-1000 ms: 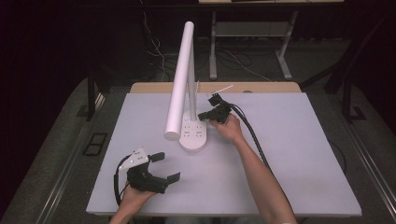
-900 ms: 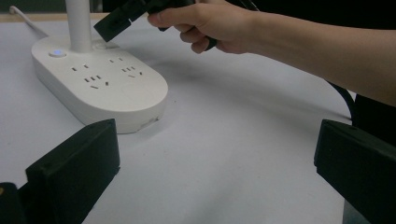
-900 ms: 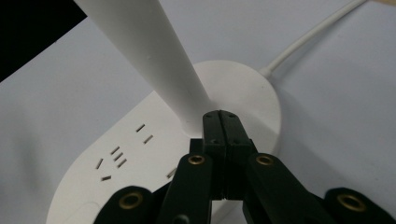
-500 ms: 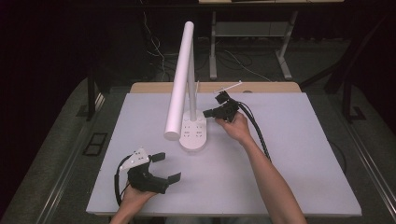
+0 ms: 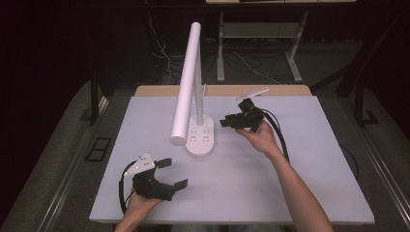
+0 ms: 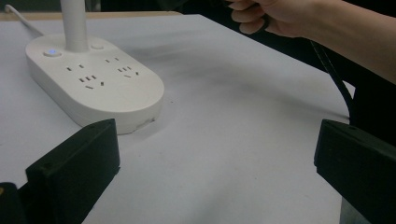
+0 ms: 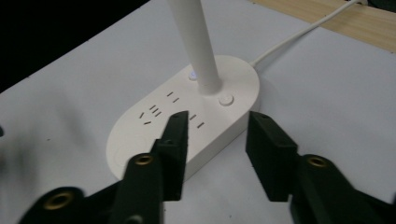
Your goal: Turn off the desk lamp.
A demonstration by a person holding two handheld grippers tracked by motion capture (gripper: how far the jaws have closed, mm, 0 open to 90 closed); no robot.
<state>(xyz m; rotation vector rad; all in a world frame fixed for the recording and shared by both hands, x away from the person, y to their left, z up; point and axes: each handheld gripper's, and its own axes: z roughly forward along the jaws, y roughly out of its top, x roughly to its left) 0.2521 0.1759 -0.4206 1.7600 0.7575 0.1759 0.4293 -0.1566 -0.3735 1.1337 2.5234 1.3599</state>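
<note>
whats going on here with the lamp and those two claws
A person holds a claw in each hand over a white table. The right claw is open, raised beside the white desk lamp's socket base, not touching it. The left claw is open near the table's front edge, holding nothing.

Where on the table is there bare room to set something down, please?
The table is bare right of the lamp base out to its right edge, beyond the right tongs, and along the far left. It is crowded around the base and near the left tongs.
</note>
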